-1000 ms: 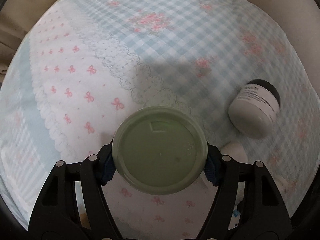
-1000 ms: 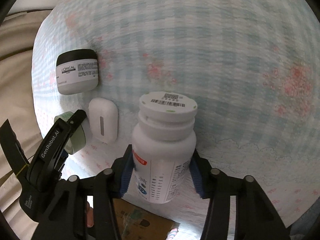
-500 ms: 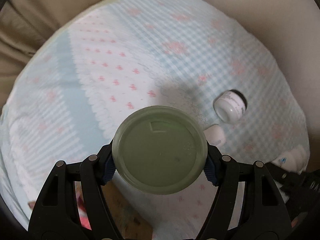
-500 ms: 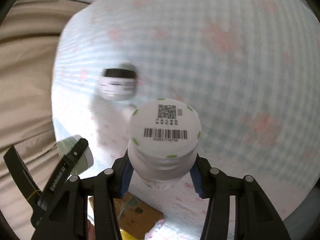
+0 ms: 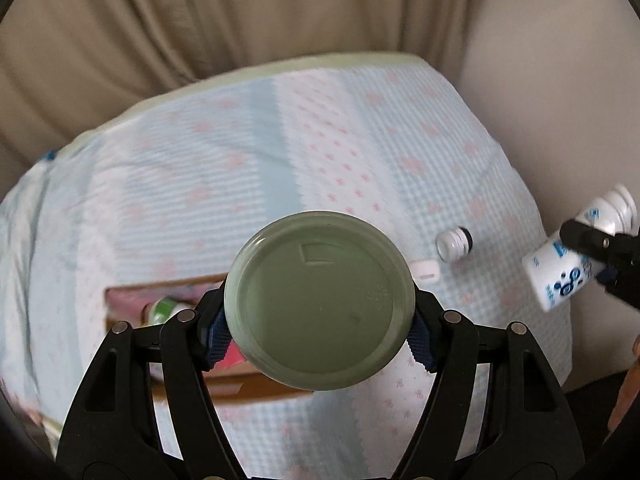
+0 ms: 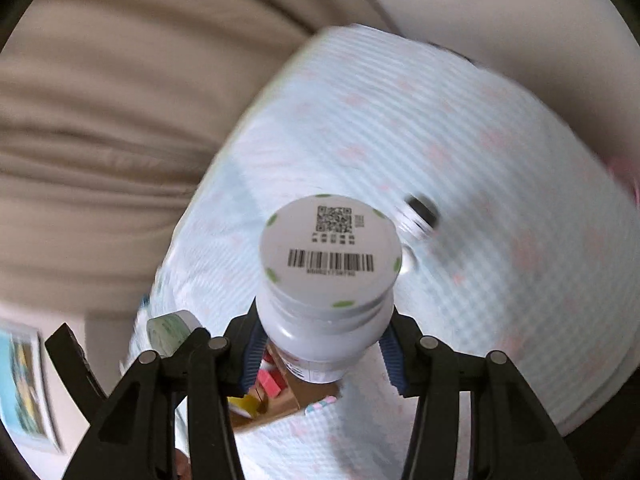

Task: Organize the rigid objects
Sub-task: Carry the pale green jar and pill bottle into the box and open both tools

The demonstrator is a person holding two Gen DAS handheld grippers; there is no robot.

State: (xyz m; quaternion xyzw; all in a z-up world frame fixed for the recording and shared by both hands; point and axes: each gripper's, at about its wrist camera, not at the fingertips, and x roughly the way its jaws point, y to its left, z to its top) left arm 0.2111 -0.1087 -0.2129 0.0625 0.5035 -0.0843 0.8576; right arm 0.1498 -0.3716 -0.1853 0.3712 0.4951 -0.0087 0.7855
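My left gripper (image 5: 318, 330) is shut on a round green-lidded jar (image 5: 318, 300), held high above the table. My right gripper (image 6: 322, 354) is shut on a white pill bottle (image 6: 328, 280) with a barcode on its cap; the bottle also shows at the right edge of the left wrist view (image 5: 576, 256). An open cardboard box (image 5: 180, 308) with items inside lies on the cloth below the jar; it shows in the right wrist view (image 6: 288, 404) too. A white jar with a black lid (image 5: 454, 242) and a small white case (image 5: 426, 271) lie on the cloth.
A blue-checked cloth with pink flowers (image 5: 320, 152) covers the table. Beige curtains (image 5: 200, 20) hang behind it and a plain wall (image 5: 560, 80) stands to the right. The black-lidded jar is blurred in the right wrist view (image 6: 420, 216).
Both grippers have risen away from the table with their objects held. The cardboard box has come into the left wrist view, and the curtains now show behind the table.
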